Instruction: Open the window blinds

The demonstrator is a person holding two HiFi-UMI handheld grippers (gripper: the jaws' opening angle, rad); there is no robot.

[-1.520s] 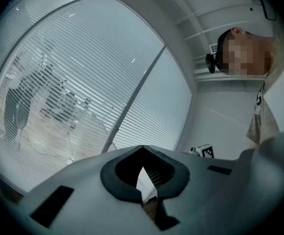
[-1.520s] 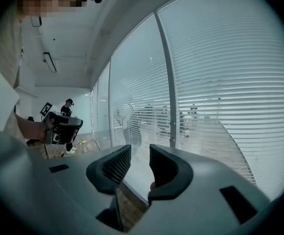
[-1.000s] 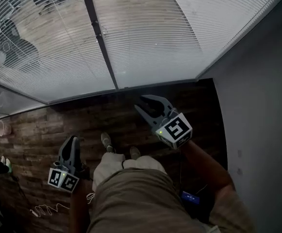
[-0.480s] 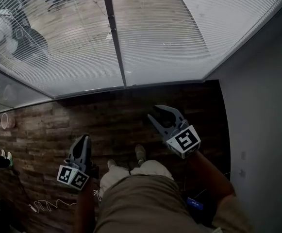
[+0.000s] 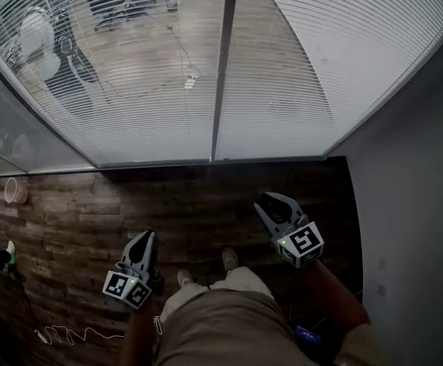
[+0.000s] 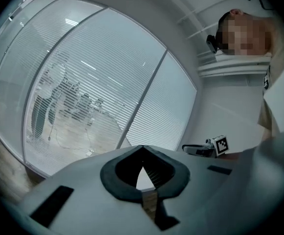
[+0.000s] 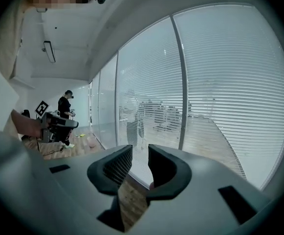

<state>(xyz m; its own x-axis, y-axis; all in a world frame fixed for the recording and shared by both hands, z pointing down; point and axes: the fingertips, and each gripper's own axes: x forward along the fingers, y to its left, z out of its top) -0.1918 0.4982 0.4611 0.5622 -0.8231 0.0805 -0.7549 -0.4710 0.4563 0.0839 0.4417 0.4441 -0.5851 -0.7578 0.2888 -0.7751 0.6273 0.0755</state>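
At twelve o'clock, the blinds are hanging lowered, slats at eleven see-through; you are holding left gripper and right gripper clenched, empty, near six.

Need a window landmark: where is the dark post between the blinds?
In the head view the dark post runs down the window's middle, splitting the white blinds, and meets the wooden floor ahead of the left gripper and the right gripper.
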